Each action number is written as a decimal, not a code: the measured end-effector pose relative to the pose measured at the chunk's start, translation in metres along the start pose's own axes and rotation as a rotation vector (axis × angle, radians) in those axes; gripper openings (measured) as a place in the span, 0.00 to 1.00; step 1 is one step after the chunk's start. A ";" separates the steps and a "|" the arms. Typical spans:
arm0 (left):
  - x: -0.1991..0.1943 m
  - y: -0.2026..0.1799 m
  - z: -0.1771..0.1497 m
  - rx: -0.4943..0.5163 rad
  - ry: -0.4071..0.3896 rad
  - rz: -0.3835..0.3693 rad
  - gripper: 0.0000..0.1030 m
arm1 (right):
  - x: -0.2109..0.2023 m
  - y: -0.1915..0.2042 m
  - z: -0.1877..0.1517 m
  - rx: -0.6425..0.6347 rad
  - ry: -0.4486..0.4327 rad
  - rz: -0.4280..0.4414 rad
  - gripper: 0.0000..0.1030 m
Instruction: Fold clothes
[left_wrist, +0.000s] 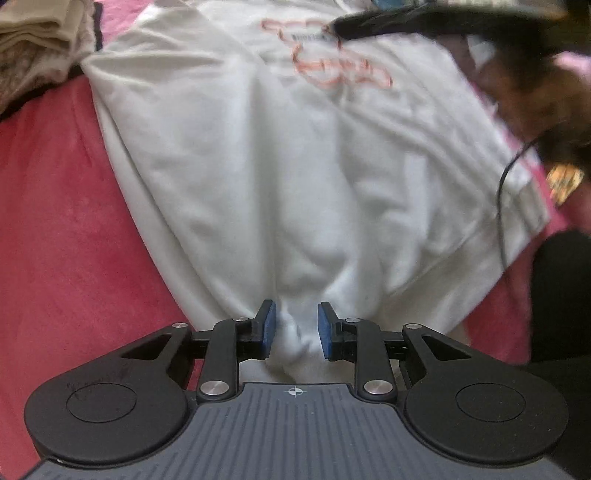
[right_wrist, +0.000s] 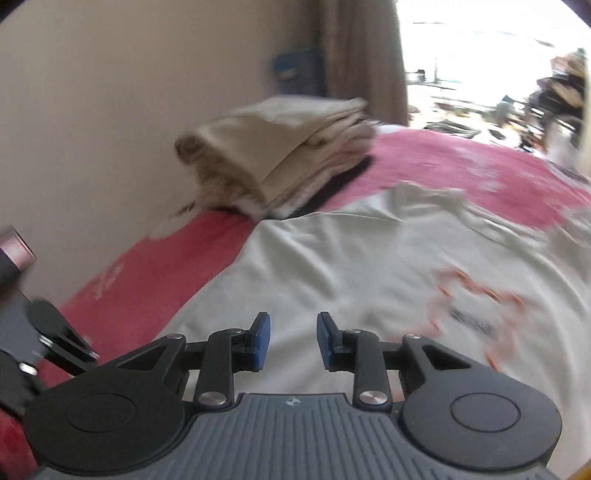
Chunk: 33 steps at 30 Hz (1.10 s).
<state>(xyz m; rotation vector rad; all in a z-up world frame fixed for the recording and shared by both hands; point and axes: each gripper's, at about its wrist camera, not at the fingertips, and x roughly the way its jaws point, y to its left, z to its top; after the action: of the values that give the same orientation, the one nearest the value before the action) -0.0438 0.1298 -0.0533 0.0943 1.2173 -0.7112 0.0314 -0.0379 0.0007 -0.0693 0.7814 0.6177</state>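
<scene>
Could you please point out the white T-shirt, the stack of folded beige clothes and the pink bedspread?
white T-shirt (left_wrist: 258, 166): left wrist view, on the plain cloth below the orange print.
stack of folded beige clothes (right_wrist: 280, 147): right wrist view, on the top layer.
pink bedspread (left_wrist: 62, 221): left wrist view, bare area left of the shirt.

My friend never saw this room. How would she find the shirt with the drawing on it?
Look at the big bed with the fuzzy pink blanket. A white cotton T-shirt lies spread across the middle of it, much bigger and flatter than the stack of folded beige clothes by the wall. Only the shirt has an orange outline drawing on it.
</scene>
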 end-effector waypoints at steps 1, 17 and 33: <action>-0.004 0.004 0.005 -0.015 -0.028 -0.009 0.24 | 0.014 -0.001 0.005 -0.016 0.014 0.014 0.26; 0.021 0.043 -0.008 -0.232 -0.185 -0.161 0.34 | 0.119 -0.048 0.066 0.035 0.032 -0.023 0.12; 0.020 0.034 -0.014 -0.146 -0.167 -0.173 0.36 | 0.169 -0.078 0.089 0.119 0.068 0.261 0.17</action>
<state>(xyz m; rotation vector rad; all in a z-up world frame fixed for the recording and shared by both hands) -0.0334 0.1530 -0.0863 -0.1903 1.1216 -0.7616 0.2224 0.0062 -0.0626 0.1231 0.8988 0.8175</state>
